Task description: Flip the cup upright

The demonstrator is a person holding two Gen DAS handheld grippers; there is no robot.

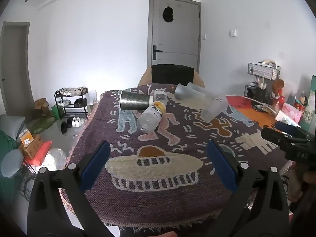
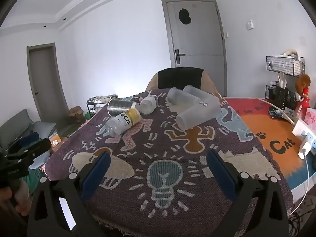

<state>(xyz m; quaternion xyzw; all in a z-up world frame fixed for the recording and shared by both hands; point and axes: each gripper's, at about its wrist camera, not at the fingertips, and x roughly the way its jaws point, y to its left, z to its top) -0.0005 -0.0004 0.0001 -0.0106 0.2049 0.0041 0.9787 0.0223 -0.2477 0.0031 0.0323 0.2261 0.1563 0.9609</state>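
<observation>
Three frosted translucent cups lie on their sides at the far end of the patterned purple cloth: the nearest one (image 1: 214, 107) (image 2: 197, 114) and two behind it (image 1: 185, 91) (image 2: 180, 96). A silver glitter cup (image 1: 135, 100) (image 2: 120, 106) lies on its side at the far left. My left gripper (image 1: 158, 165) is open and empty, low over the near edge of the cloth. My right gripper (image 2: 158, 170) is open and empty, also over the near edge. Each gripper shows at the edge of the other's view (image 1: 292, 144) (image 2: 23, 152).
Two clear plastic bottles lie on the cloth, one with a yellow label (image 1: 152, 117) (image 2: 123, 123), one behind it (image 1: 161, 96) (image 2: 149, 104). A chair back (image 1: 172, 75) stands beyond the table. An orange mat (image 2: 276, 138), a power strip (image 2: 306, 138) and wire racks (image 2: 284, 67) are to the right.
</observation>
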